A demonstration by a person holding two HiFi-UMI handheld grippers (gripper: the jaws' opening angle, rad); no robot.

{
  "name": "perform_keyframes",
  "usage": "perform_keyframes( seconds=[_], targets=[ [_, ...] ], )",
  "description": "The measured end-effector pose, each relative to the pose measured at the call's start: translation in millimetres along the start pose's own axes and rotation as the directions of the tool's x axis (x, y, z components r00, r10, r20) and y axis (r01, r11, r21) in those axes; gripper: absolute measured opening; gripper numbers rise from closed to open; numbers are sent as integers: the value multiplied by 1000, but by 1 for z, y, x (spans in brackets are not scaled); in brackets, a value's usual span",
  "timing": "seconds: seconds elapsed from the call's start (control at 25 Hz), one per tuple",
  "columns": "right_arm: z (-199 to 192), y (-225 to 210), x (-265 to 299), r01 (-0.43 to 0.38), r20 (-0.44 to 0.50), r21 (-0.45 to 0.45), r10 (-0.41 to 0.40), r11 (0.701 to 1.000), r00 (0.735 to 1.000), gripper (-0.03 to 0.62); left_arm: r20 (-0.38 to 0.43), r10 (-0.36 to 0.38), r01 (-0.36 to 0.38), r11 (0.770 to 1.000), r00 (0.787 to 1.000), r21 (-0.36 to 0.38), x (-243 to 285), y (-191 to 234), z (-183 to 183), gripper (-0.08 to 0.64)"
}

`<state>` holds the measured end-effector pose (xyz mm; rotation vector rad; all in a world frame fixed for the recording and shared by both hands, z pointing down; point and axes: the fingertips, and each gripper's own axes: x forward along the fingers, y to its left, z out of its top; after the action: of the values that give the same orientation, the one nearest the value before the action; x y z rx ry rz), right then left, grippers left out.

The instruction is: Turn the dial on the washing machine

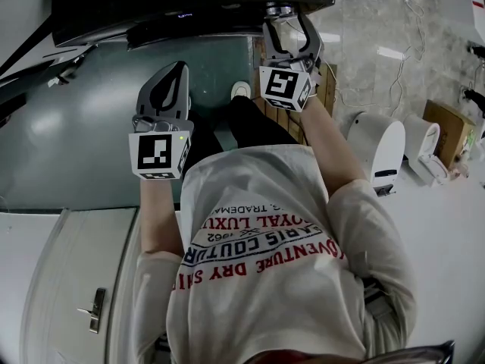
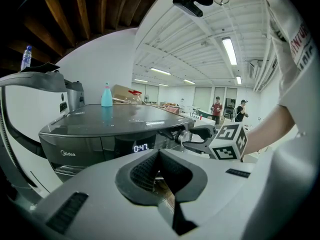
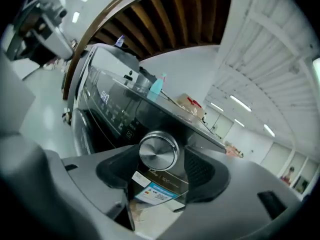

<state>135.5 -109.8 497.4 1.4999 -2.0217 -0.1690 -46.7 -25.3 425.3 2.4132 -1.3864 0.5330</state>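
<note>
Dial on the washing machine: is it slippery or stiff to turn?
The dial looks polished and smooth, so probably slippery. It seems rigid metal, unlikely to flex. Mounted on the control panel, it should rotate, not roll away.

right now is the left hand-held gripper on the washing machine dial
No, the dial sits between the jaws of the right hand-held gripper, while the left hand-held gripper is shut on nothing.
</note>
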Motion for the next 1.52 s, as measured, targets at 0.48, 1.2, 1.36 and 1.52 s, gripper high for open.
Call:
perform_keyframes(
  seconds=[0.48, 1.2, 1.36, 1.52],
  targets=[
    [-10, 6, 12, 38, -37, -293, -51, 955, 998, 282, -12, 13, -13, 1000, 1000, -13, -2, 2, -6, 15],
    [-6, 1, 11, -70, -91, 217, 92, 974, 992, 278, -21, 16, -16, 1000, 1000, -10, -3, 4, -9, 16],
    [-4, 1, 8, -27, -61, 110, 34, 994, 998, 288, -26, 11, -11, 1000, 1000, -8, -2, 2, -10, 15],
    [0, 5, 5, 1, -19, -109, -3, 994, 1000, 295, -27, 9, -9, 1000, 1000, -7, -2, 1, -10, 16]
  ],
)
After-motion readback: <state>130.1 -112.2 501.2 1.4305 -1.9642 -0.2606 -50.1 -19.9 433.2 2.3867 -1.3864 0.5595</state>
